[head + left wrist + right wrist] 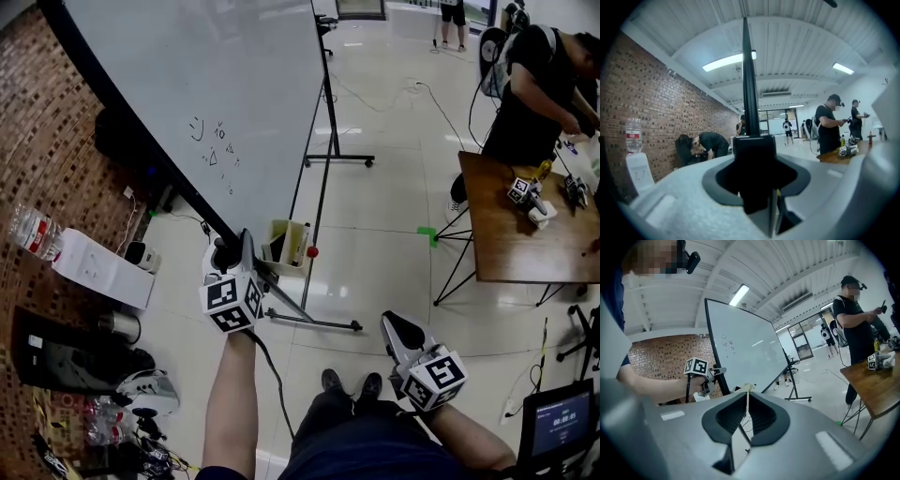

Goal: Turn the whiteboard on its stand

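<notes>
Clamping the whiteboard's (216, 84) dark frame, the left gripper's (231, 247) jaws have a cream bin (286, 266) of upright items just right of them. The right gripper's (393, 322) jaws meet, empty. Glossy floor (394, 272), brick wall (47, 141).

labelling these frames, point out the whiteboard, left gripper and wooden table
whiteboard (216, 84), head view, on its white writing surface
left gripper (236, 251), head view, between its fingertips at the board's black edge
wooden table (506, 239), head view, on a bare part of its top

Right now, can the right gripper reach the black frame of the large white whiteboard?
Probably yes: nothing stands between the right gripper and the black frame, which the left gripper grips. The right one's jaws are together and must open first.
</notes>
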A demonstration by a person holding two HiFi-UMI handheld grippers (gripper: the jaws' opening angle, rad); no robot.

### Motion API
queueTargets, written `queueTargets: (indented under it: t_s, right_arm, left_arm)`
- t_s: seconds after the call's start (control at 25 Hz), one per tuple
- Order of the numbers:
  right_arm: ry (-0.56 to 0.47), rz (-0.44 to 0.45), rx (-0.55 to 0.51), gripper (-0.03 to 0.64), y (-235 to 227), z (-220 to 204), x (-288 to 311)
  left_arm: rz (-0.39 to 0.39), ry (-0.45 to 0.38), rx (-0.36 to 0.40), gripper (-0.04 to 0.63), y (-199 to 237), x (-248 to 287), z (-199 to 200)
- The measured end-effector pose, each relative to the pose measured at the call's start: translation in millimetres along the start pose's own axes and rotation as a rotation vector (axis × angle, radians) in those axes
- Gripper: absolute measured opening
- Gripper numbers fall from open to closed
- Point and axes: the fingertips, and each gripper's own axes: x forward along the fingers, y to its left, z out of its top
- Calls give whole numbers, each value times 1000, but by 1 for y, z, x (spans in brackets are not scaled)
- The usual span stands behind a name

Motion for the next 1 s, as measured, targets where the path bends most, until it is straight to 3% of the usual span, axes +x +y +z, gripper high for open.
queueTargets:
  t_s: [0.32,0.64,0.8,1.0]
  right_arm:
    - [-14,-46,-60,20,16,3,-19]
    - [38,-76,-120,20,70,-19,-33]
    - [61,-97,-113,20,86,-34,-50]
    - [16,-96,-107,20,92,-27,-71]
  left_arm:
    - [-33,-35,-3,170,-27,-34,-8]
    - [-87,-154,24,172,-62,-82,-2]
    - [-129,-157,12,169,-72,-104,-3]
    - [-129,-117,0,167,-76,-122,-14]
